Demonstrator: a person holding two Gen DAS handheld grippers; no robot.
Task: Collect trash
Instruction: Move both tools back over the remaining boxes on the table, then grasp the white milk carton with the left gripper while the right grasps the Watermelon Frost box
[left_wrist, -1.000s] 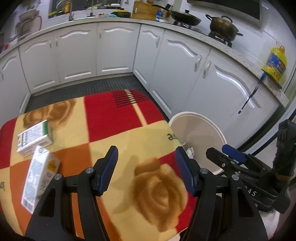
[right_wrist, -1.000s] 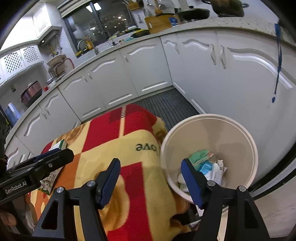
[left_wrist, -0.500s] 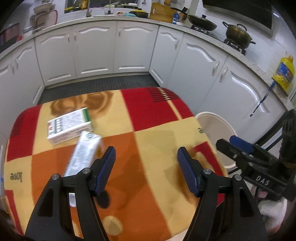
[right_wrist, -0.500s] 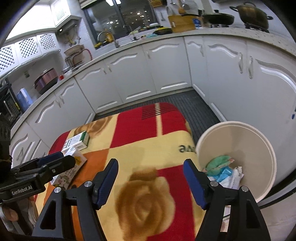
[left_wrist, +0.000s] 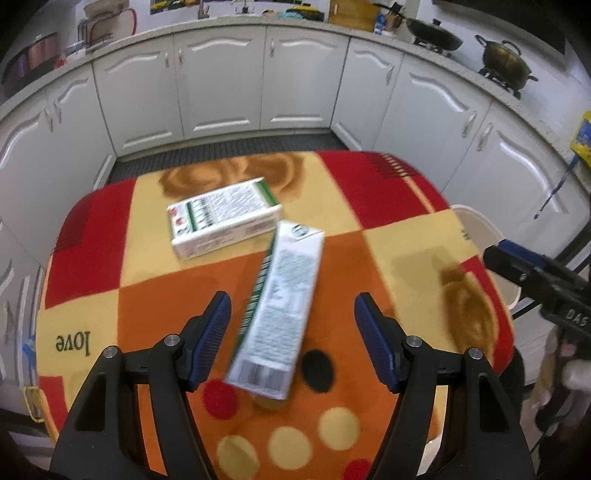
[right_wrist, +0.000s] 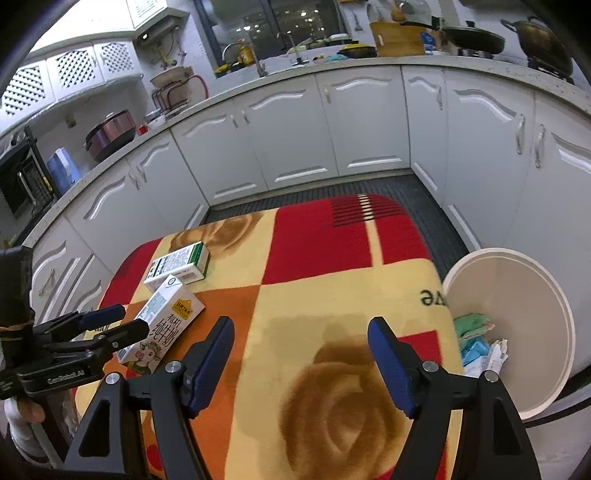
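1. On the table (left_wrist: 399, 240), which is draped in a red, yellow and orange blanket (right_wrist: 332, 266), two cartons lie flat near the left side.
2. The milk carton (left_wrist: 280, 306) lies lengthwise, its near end between the fingers of the left gripper (left_wrist: 291, 325); the jaws stand wide, clear of it on both sides.
3. The second carton (left_wrist: 221, 221), white with green print, lies crosswise just beyond the milk carton; their near corners look to touch, though I cannot tell for certain.
4. The right gripper (right_wrist: 301, 363) hangs over the rose pattern on the blanket, jaws wide and holding nothing.
5. Beside the table's right edge stands a white bin (right_wrist: 535, 295), holding green, blue and white scraps (right_wrist: 476, 339).
6. White kitchen cabinets (right_wrist: 362, 122) run round the far side; a wok (left_wrist: 436, 33) and a pot (left_wrist: 504, 62) sit on the counter.
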